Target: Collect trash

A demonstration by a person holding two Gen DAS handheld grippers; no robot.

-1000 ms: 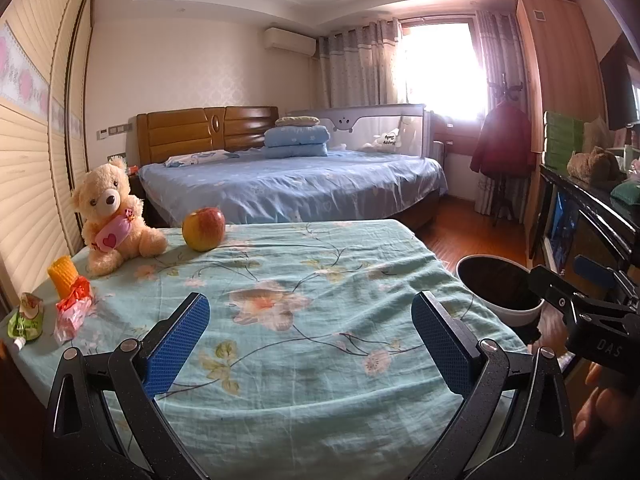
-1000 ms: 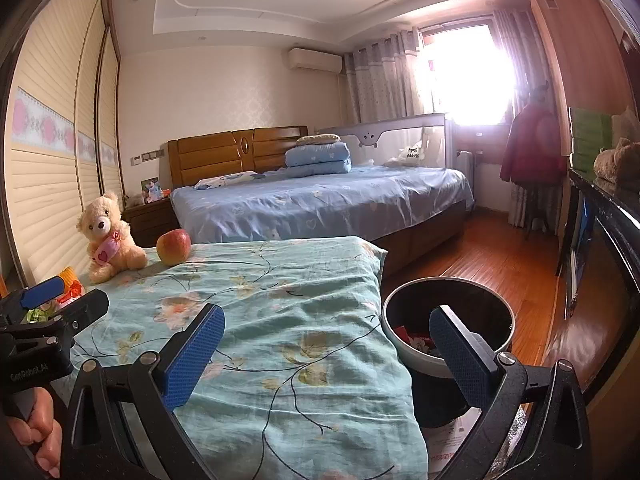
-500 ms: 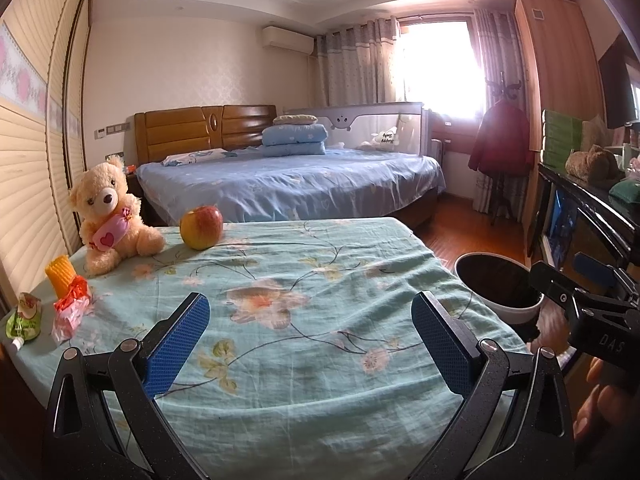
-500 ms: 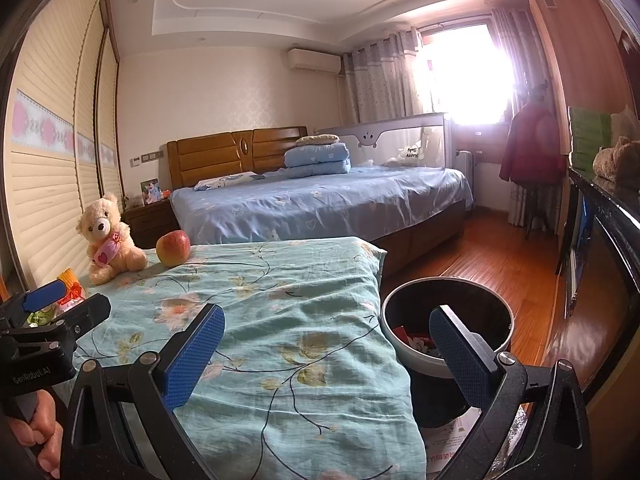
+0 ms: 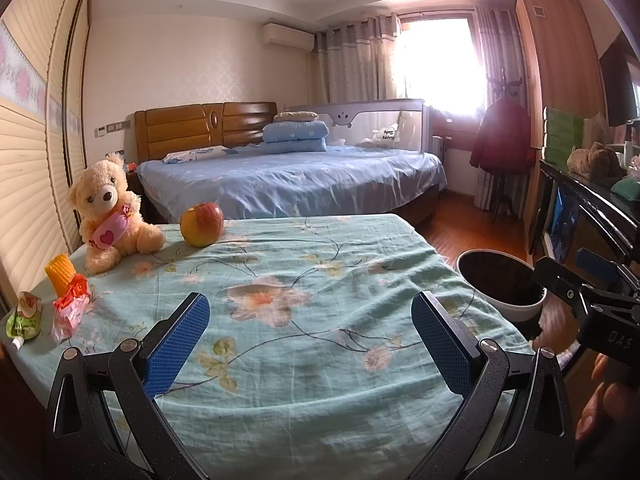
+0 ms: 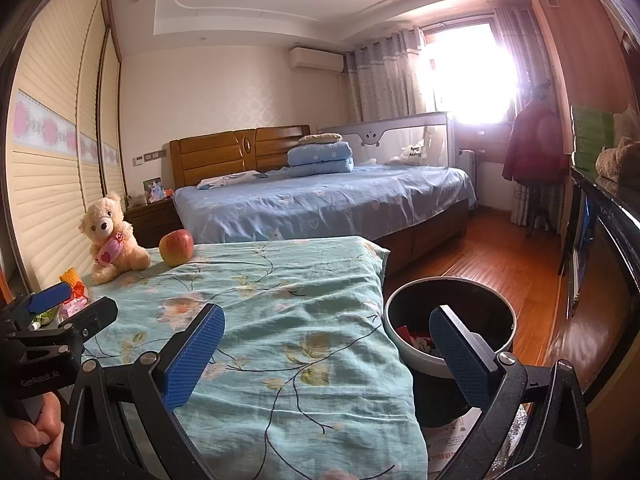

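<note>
Red wrapper [image 5: 70, 308] is lying at the frame's left, well apart from the left gripper [image 5: 308, 344]; both grippers, right gripper [image 6: 328, 354] included, are gaping wide, holding nothing.

Wrappers [image 5: 70, 312] beside teddy bear [image 5: 108, 216]

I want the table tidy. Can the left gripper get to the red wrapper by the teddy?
Probably yes. The left gripper is open and empty, and only bare cloth lies between it and the red wrapper to its left.
</note>
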